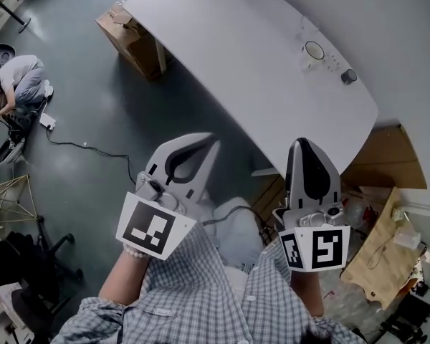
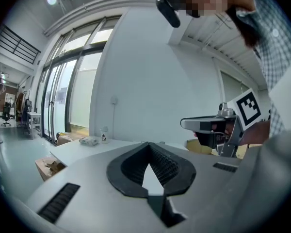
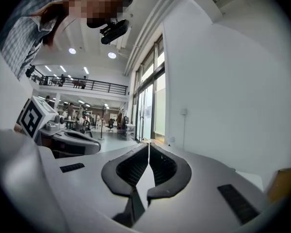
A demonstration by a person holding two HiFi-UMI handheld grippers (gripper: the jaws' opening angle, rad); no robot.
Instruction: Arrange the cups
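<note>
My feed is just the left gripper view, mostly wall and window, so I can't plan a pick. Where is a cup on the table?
Observer: The head view shows a white mug with a dark rim, standing upright near the right-hand end of the white table.
Operator: Is the right gripper free to take it?
Observer: In its own view, the right gripper has its fingers together with nothing between them.
</note>
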